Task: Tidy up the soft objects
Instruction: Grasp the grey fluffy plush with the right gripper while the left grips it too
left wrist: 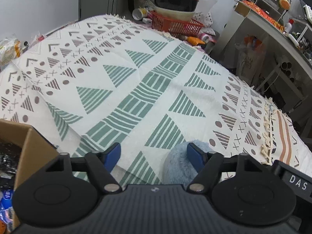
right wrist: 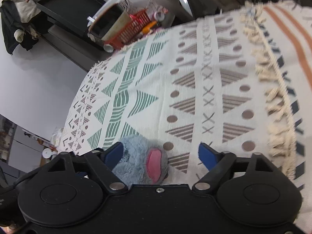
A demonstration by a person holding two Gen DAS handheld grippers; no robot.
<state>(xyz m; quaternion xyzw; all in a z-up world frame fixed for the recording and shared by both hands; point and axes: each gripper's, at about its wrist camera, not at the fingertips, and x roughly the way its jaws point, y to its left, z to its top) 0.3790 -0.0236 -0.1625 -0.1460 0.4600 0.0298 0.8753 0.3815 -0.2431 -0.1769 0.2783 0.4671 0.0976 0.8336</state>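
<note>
**Blue plush toy framed by both grippers**

The fluffy blue plush toy is seen lying on the patterned blanket. The right gripper is held spread around it; the left gripper, likewise spread, is held just beside it. Nothing is gripped.

You're in a cluttered home room: behind the patterned blanket stand stacked bowls in a red basket.

Plush toy lies on the cloth between my right gripper's fingers, nearer the left one. Cardboard box left of my left gripper; basket far ahead.
</note>
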